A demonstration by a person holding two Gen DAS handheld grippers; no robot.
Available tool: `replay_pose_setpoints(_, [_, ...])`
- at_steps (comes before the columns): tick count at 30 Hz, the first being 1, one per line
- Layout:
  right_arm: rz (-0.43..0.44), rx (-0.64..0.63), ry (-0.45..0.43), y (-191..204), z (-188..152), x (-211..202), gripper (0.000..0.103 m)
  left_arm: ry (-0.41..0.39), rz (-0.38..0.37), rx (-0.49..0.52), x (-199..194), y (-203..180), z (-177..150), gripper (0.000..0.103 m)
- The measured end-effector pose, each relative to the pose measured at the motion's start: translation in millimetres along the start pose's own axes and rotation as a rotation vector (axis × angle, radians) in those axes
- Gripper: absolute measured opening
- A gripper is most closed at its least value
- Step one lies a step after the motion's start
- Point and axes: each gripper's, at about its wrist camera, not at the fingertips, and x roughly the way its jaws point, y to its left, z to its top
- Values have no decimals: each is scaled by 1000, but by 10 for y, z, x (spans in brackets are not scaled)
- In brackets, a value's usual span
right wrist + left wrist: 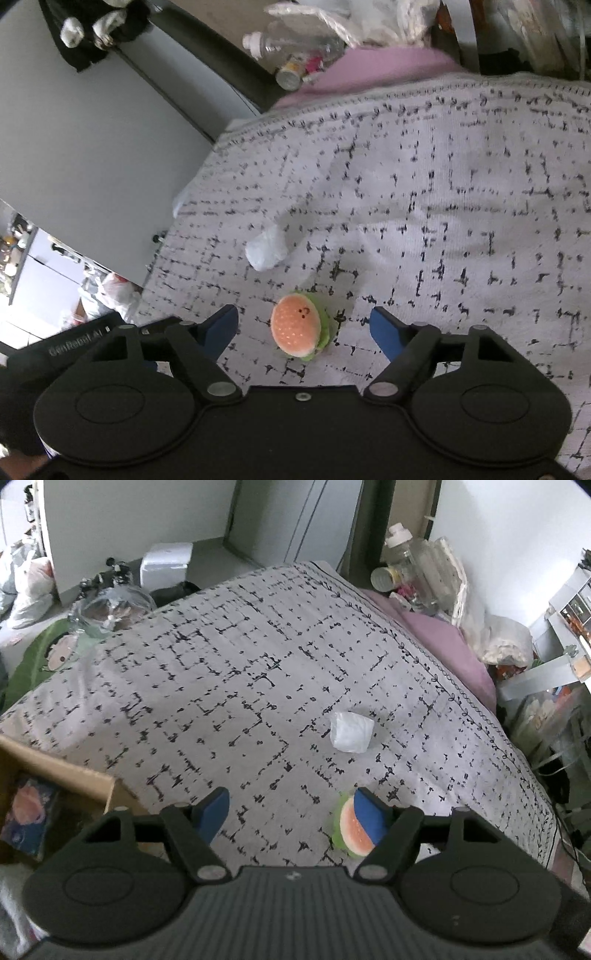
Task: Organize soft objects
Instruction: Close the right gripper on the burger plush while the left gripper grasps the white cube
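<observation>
A small burger plush (299, 326) with an orange bun and green lettuce lies on the patterned bed blanket (461, 206). My right gripper (303, 328) stands open around it, with blanket showing on both sides between the toy and the blue pads. In the left wrist view the same burger plush (351, 830) sits low right, partly hidden behind the right finger (371, 818) of my left gripper (291, 812), which is open with only blanket between its pads. A white soft packet (351, 736) lies further out on the blanket; the right wrist view shows this white packet (266, 249) beyond the burger.
A cardboard box (62, 771) with a pink and blue item inside sits at the bed's near left. A lilac pillow (447, 642), bottles and bags crowd the far right. A glass jar (107, 613) and green cloth lie far left. A grey cabinet (92, 147) borders the bed.
</observation>
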Motion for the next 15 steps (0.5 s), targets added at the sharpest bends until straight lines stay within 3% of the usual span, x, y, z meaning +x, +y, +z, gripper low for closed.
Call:
replay_pose_setpoints(11, [-50, -31, 119, 128, -77, 568, 73, 76, -53, 24, 477, -11, 302, 71])
replay_pose_setpoints(15, [-75, -56, 114, 146, -48, 686, 58, 101, -67, 34, 631, -44, 376, 71])
